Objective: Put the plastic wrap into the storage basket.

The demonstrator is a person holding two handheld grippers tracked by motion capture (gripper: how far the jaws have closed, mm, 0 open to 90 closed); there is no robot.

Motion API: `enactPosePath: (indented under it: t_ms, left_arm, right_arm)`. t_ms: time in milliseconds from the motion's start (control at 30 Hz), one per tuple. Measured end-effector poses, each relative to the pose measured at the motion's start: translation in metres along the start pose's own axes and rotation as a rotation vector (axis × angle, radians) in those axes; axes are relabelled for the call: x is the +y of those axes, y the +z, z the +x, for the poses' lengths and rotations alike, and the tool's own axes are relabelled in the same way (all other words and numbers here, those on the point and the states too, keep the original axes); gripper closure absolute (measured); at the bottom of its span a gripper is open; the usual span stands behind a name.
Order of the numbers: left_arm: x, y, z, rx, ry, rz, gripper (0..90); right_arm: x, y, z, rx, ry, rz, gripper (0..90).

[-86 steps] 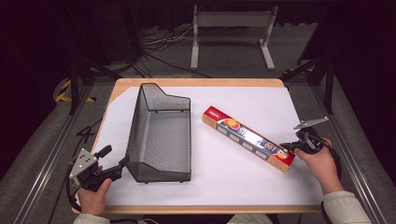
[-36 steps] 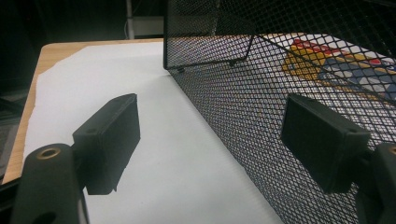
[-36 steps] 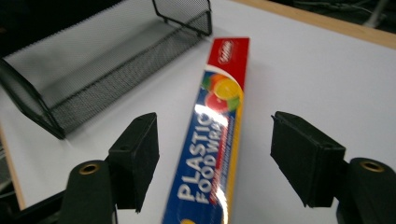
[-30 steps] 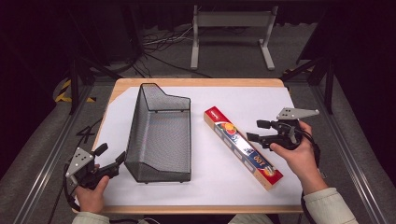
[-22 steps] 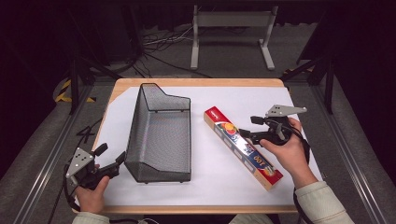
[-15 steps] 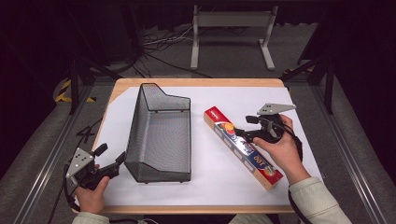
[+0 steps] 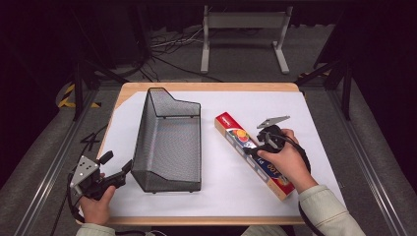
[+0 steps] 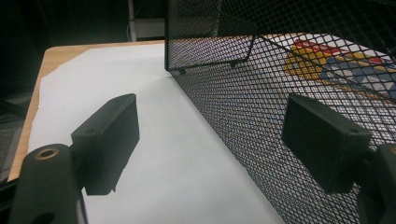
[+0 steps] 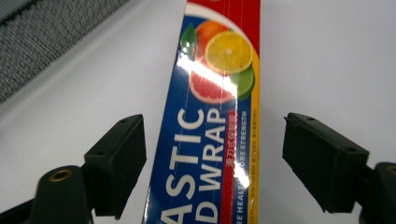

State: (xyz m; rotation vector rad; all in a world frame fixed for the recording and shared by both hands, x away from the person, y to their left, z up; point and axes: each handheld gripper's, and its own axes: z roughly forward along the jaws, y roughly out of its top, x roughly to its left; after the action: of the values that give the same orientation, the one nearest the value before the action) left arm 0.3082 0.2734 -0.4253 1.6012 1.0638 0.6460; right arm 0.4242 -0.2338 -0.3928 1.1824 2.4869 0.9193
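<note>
The mesh basket [image 7: 169, 142] stands lengthwise left of the table's [image 7: 206, 86] middle, a wall between the two sides, and the left gripper [image 7: 118, 175] sits at its near left corner with one jaw tight against the mesh. Right of it the wrap box [image 7: 251, 153] lies aslant, with an open lane of white sheet between box and basket. The right gripper [image 7: 253, 145] hangs over the box, jaws spread wider than it, seemingly clear of both edges.
</note>
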Motion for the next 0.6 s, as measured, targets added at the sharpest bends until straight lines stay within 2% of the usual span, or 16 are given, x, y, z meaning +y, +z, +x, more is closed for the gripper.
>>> enactPosePath:
  t_ms: [33,167,233,367,600]
  left_arm:
    - [0.000,0.000,0.000,0.001,0.000,-0.001,19.9]
    - [-0.001,0.001,0.000,0.002,0.001,0.001,19.9]
    - [0.000,0.001,0.000,0.003,-0.001,0.000,19.9]
    - [-0.001,0.001,0.000,0.003,-0.003,-0.001,19.9]
    - [-0.001,0.001,0.000,0.003,-0.003,0.000,19.9]
  right_arm:
    - [0.000,0.000,0.000,0.000,0.000,0.000,21.5]
    - [-0.003,0.008,0.001,0.007,0.005,0.083,21.5]
    - [-0.004,0.011,0.003,-0.009,0.000,0.123,21.5]
    - [-0.004,0.014,0.003,-0.035,0.008,0.151,22.0]
    - [-0.003,0.019,0.005,-0.041,-0.004,0.186,24.8]
